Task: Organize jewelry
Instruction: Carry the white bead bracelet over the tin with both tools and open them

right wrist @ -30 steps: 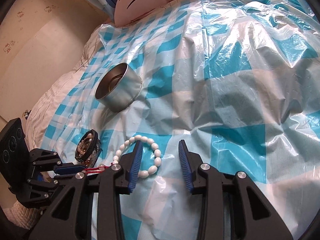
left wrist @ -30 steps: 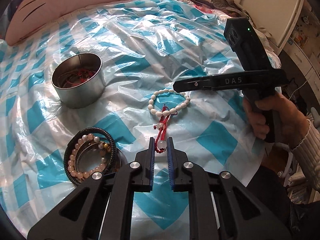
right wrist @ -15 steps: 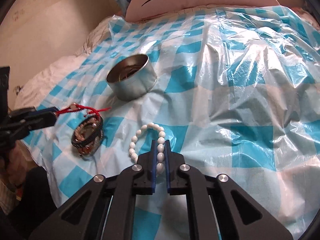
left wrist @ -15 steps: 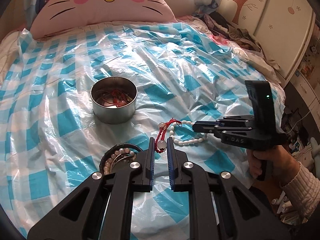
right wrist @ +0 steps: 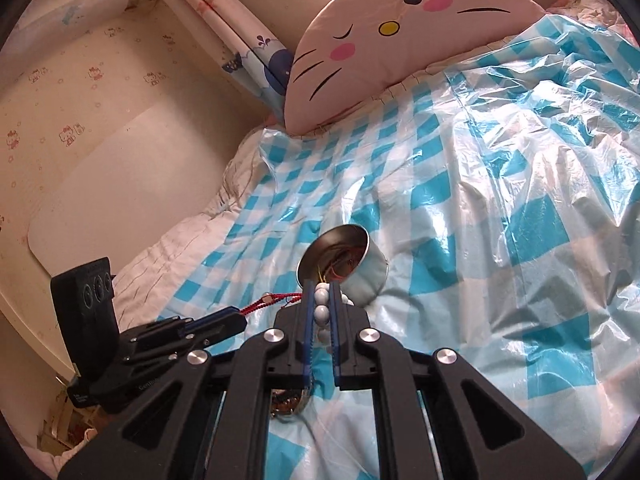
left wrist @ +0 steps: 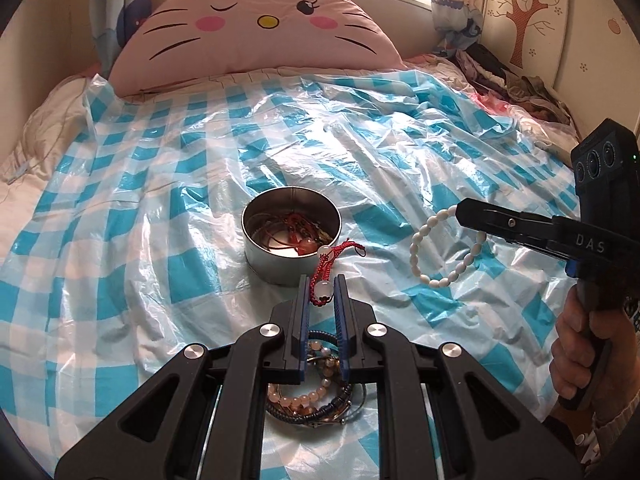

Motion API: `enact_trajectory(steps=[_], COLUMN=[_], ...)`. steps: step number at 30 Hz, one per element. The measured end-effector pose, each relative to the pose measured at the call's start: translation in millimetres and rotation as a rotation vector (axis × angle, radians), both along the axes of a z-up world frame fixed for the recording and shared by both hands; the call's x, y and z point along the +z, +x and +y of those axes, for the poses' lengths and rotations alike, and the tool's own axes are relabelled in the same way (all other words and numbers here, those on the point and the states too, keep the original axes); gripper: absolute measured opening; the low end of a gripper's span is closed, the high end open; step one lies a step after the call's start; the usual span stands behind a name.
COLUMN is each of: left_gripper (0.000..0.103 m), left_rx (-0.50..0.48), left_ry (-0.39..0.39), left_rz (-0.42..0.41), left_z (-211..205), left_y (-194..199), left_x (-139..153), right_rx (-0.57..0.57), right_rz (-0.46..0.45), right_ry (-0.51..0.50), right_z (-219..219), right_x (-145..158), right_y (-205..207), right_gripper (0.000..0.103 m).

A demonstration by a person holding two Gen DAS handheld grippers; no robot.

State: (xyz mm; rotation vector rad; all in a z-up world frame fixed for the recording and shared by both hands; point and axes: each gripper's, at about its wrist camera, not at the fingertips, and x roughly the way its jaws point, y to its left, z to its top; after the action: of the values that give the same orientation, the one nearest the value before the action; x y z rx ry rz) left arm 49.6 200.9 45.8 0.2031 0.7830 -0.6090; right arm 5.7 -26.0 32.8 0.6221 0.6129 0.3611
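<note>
A round metal tin (left wrist: 291, 236) with jewelry inside sits on the blue checked plastic sheet; it also shows in the right wrist view (right wrist: 344, 264). My left gripper (left wrist: 323, 289) is shut on a red cord charm with a pale bead (left wrist: 325, 268), held above the sheet just before the tin. My right gripper (right wrist: 322, 300) is shut on a white bead bracelet (left wrist: 444, 248), which hangs in the air to the right of the tin; its beads show between the pads in the right wrist view (right wrist: 321, 307). A pile of bracelets (left wrist: 316, 392) lies under the left gripper.
A large pink cat-face pillow (left wrist: 256, 36) stands at the head of the bed. Clothes (left wrist: 508, 76) are piled at the far right by a cupboard. The plastic sheet (left wrist: 160, 184) is crumpled. A wall (right wrist: 80, 120) runs along the bed's left side.
Both grippers have lifted: the white bracelet has left the sheet in the right gripper, and the red cord charm has risen and moved toward the tin in the left gripper.
</note>
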Motion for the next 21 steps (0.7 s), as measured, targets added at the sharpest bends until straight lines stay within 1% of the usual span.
enact_trajectory(steps=[4,8,15,21], left_gripper=[0.011,0.011,0.011,0.011], left_rx=[0.026,0.055,0.102,0.120], left_ry=[-0.011,-0.033,-0.098,-0.105], left_rz=[-0.019,-0.019,0.024,0.045], left_z=[-2,-3,-5,-12], left_y=[14,32,67,86], left_x=[2,2,-4,-13], right_rx=[0.004,0.009,0.010,0.005], right_rz=[-0.022,-0.042,-0.064,-0.051], right_ry=[0.020,0.031,0.028,0.019], right_z=[8,17,33,43], right_x=[6,11,15,7], right_y=[17,37,73,97], right_gripper=[0.008,0.008,0.008,0.008])
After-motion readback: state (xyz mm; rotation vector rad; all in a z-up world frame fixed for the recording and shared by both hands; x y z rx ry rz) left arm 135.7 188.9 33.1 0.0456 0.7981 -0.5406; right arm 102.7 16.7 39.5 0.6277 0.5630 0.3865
